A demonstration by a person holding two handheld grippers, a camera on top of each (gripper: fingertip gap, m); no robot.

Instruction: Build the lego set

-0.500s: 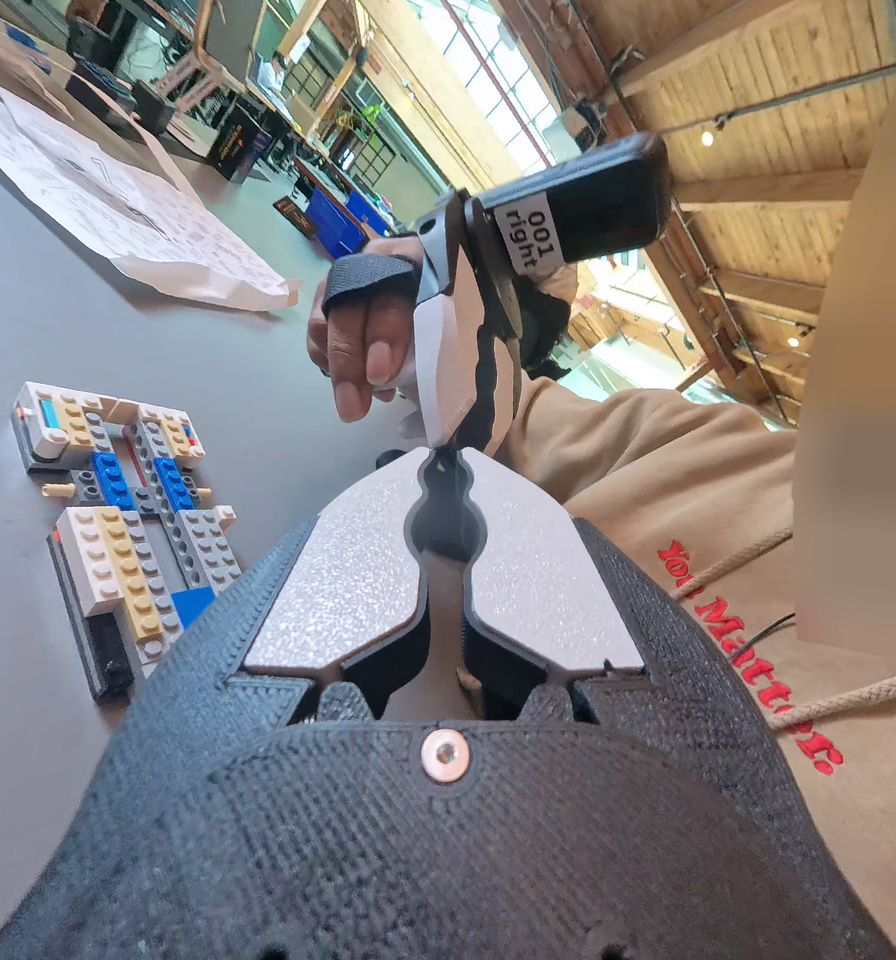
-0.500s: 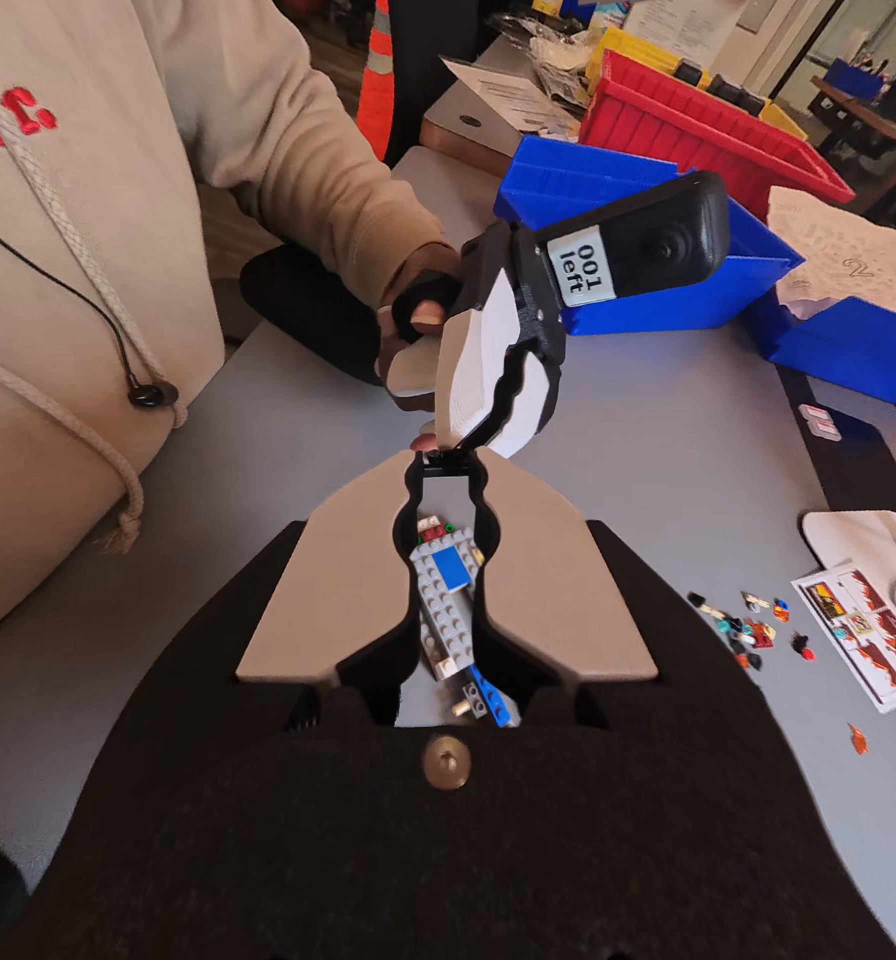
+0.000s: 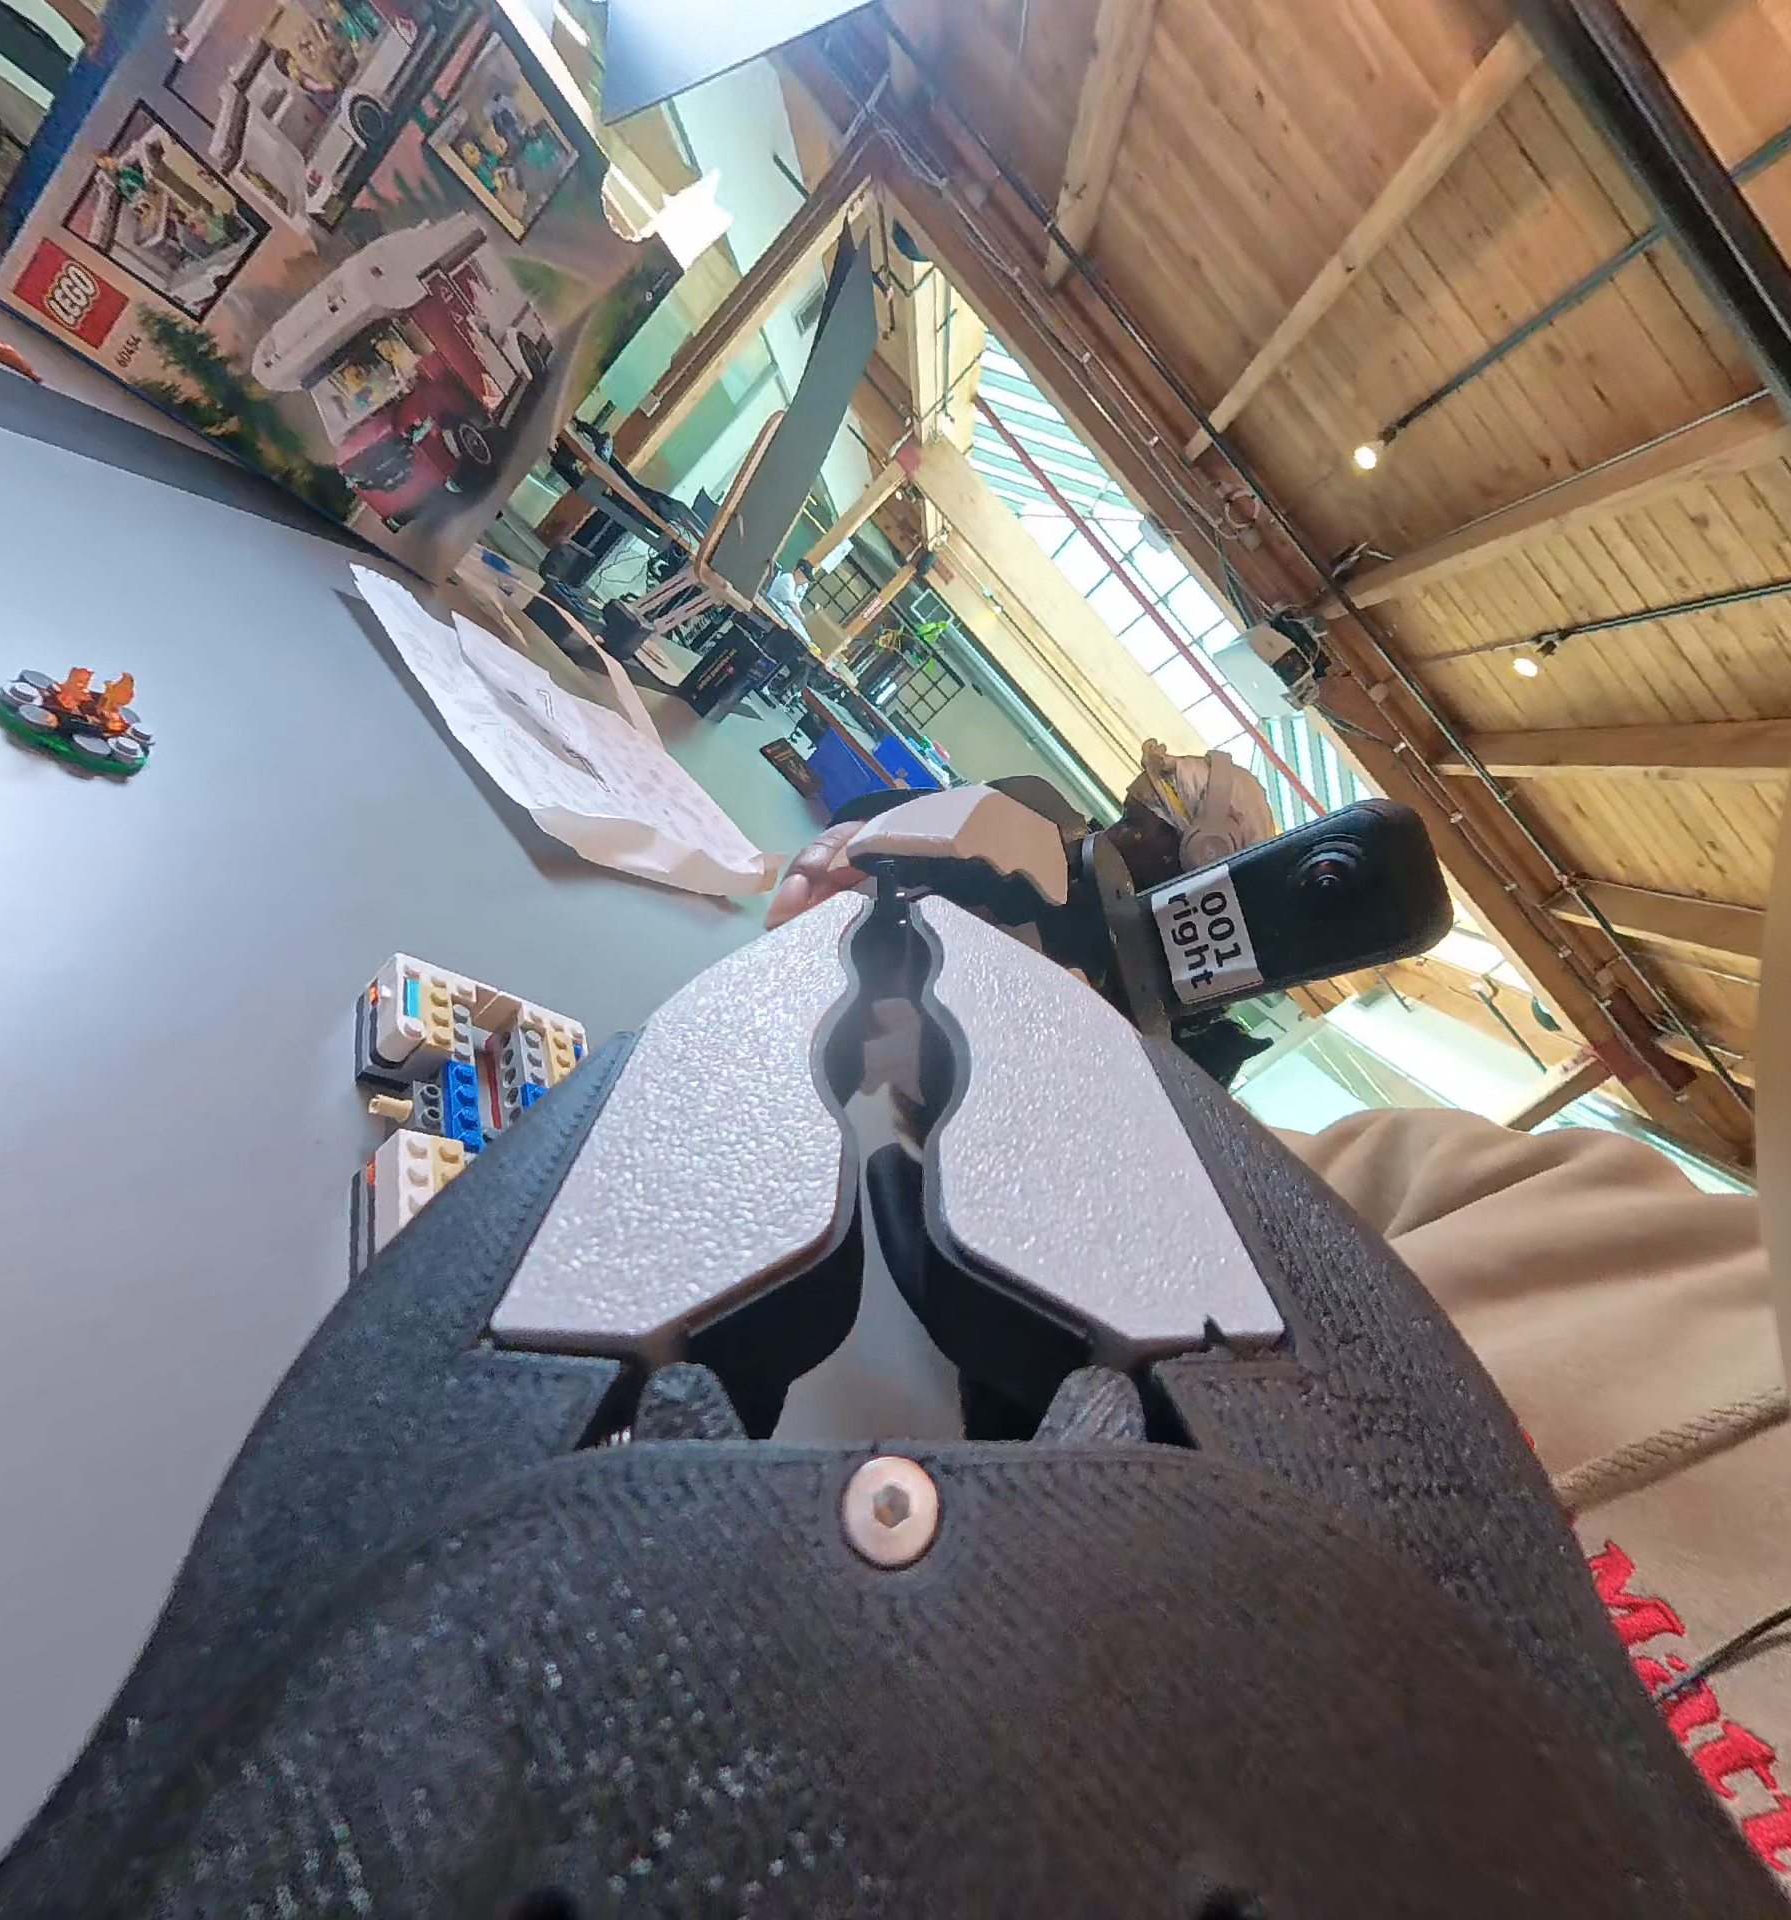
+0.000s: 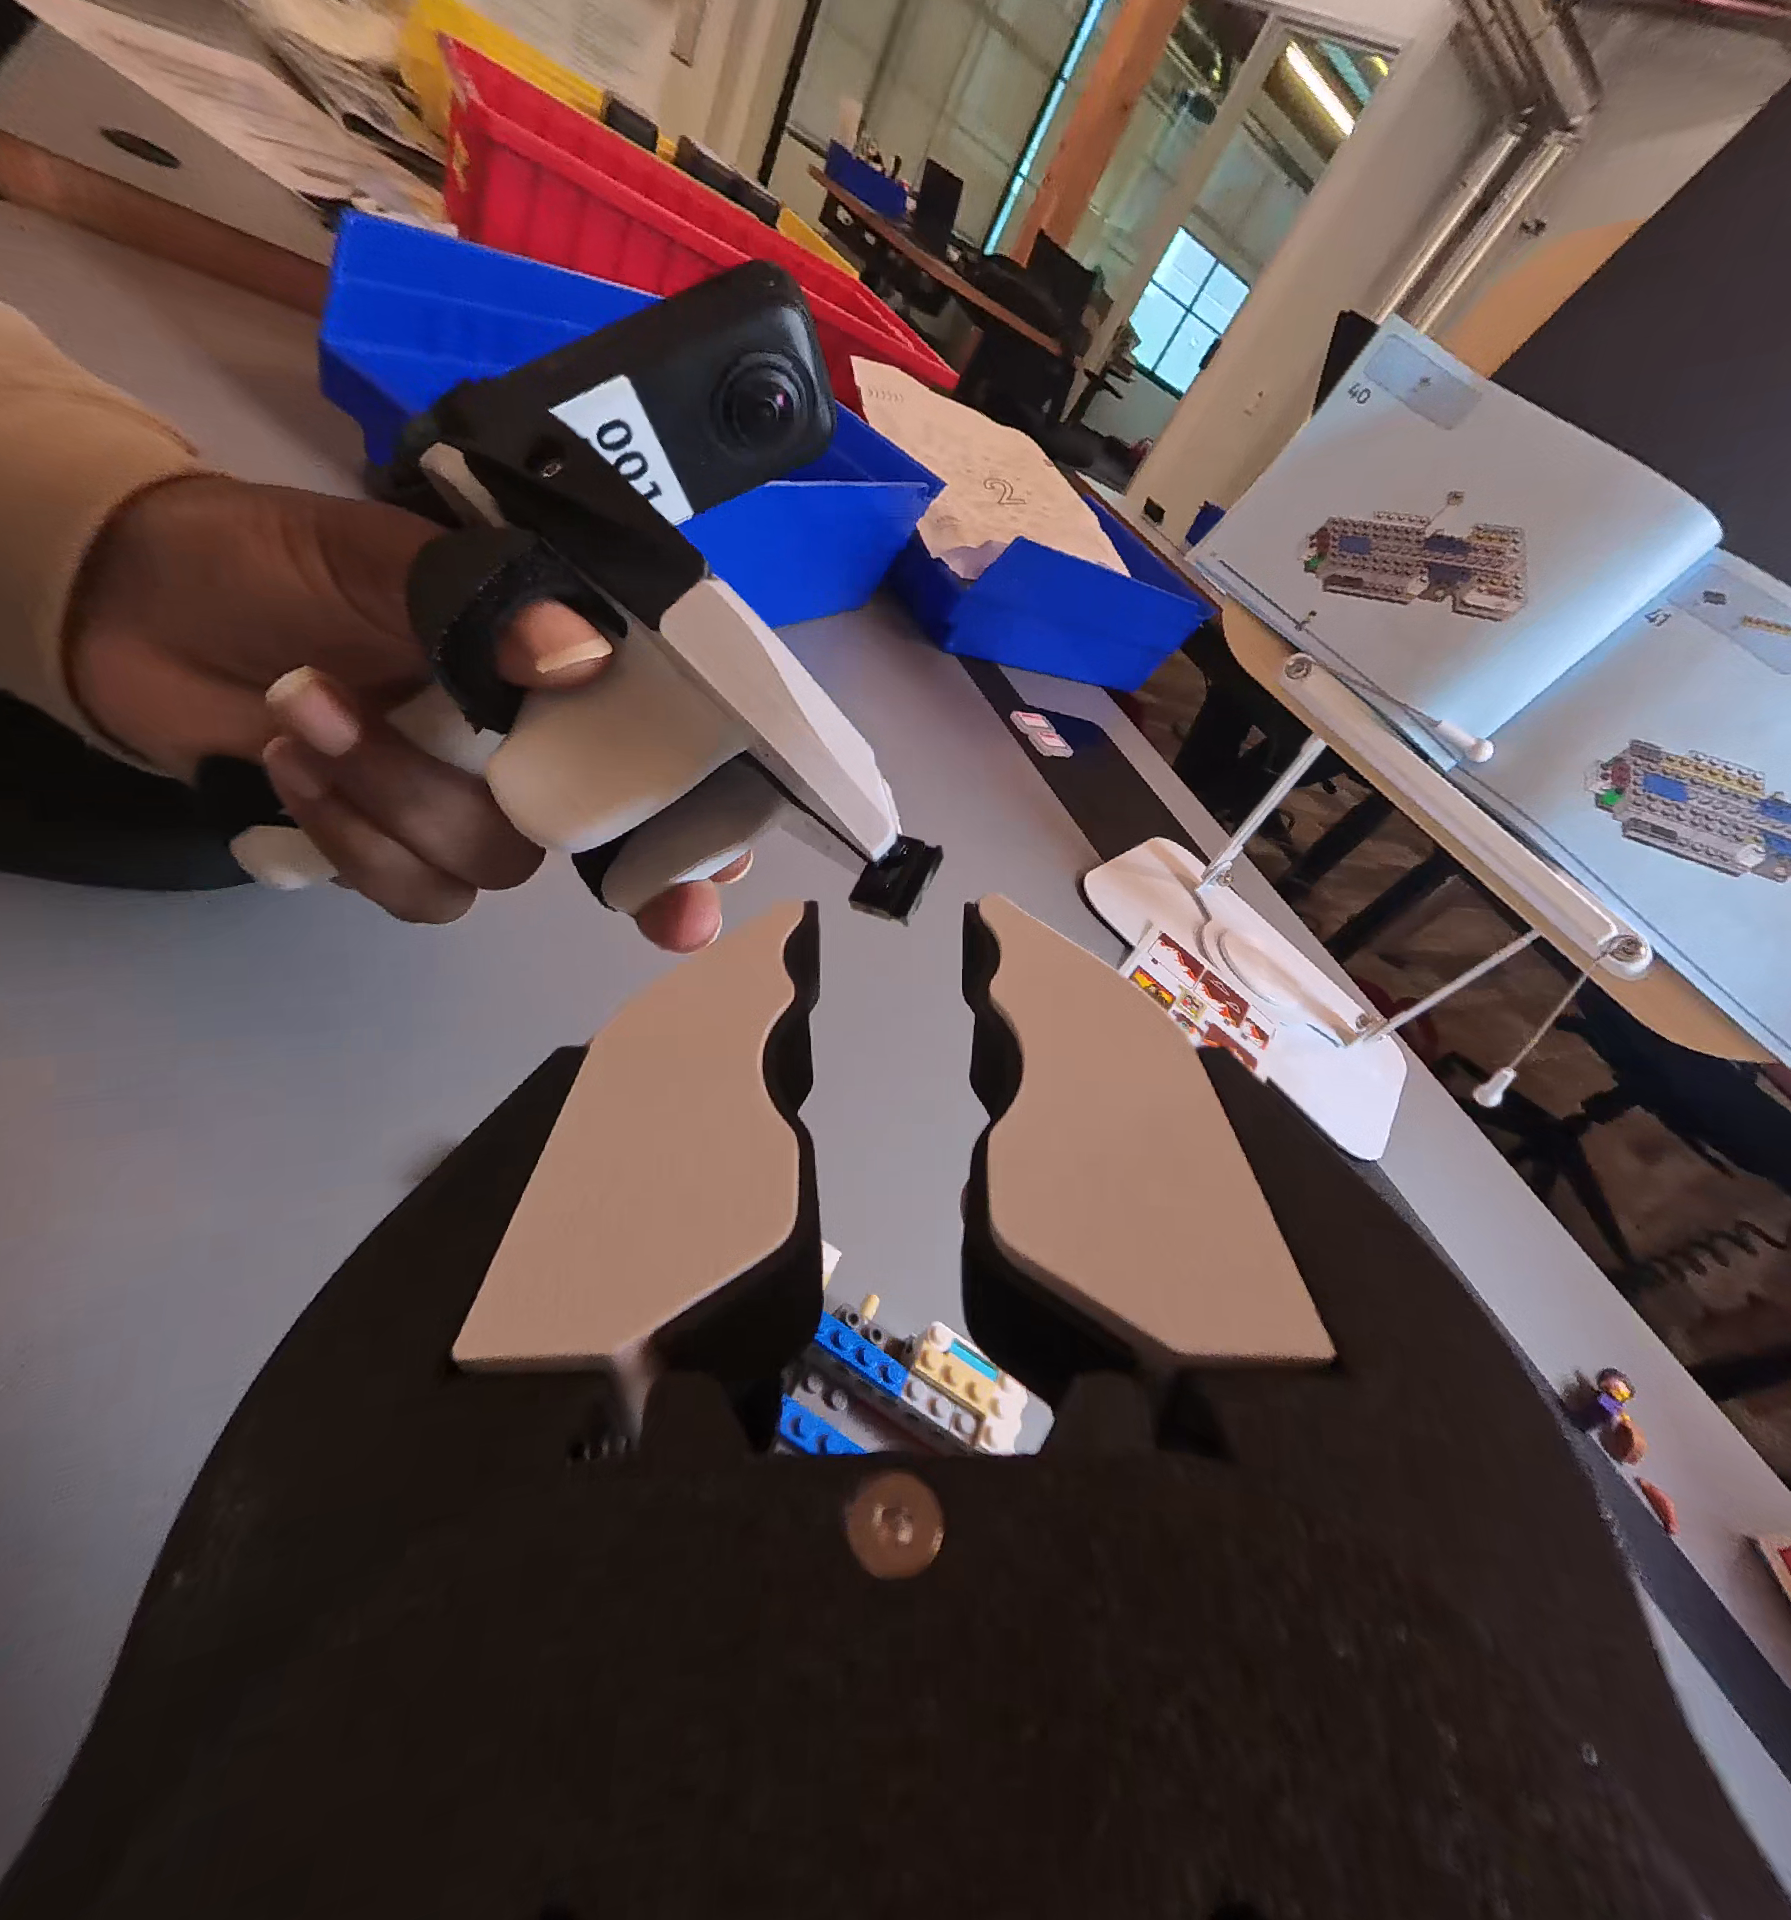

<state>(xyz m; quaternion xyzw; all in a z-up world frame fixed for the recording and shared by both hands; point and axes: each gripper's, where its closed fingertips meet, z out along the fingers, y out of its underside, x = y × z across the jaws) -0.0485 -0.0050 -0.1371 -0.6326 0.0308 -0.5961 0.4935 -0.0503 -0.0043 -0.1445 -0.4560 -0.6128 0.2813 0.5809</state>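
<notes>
While the left gripper (image 4: 886,868) pinches a small black brick (image 4: 896,881) above the grey table (image 4: 247,1039), the right gripper (image 4: 891,925) gapes empty just beside it (part-built brick model (image 3: 455,1049) below).

The left gripper (image 4: 896,868), held in a hand (image 4: 351,707) with a strap over one finger, has its fingertips pinched together on a small black piece (image 4: 896,883). The right gripper (image 4: 891,935) faces it from just beside, its fingers (image 4: 704,1091) spread apart with nothing between them
</notes>
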